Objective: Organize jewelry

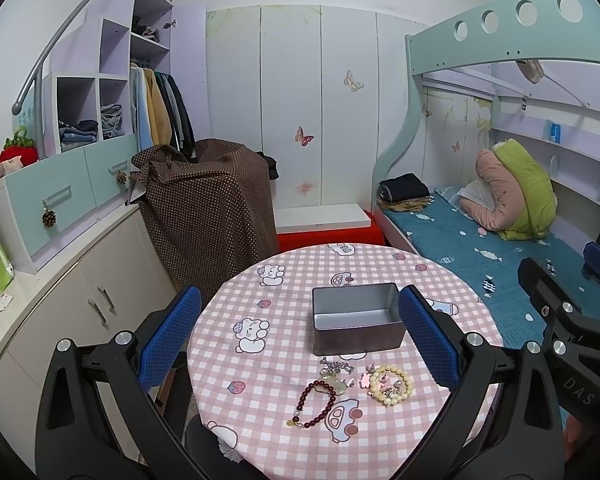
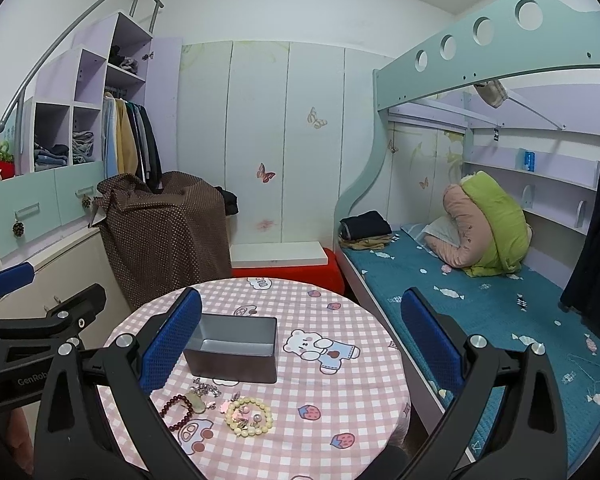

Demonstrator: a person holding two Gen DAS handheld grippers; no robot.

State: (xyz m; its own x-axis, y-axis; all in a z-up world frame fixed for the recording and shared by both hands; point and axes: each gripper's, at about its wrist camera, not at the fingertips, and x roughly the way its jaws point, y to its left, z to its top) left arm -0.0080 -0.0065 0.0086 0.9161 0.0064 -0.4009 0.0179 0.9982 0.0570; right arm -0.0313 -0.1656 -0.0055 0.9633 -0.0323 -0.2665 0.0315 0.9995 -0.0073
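Left wrist view: left gripper spread wide, holding nothing, above the round pink-checked table; right gripper equally wide and empty; open grey metal tin at twelve o'clock of the dark red bead bracelet and pale yellow bead bracelet; tangled silver chain between them could drag neighbours off, and smooth beads may slip from the pads.
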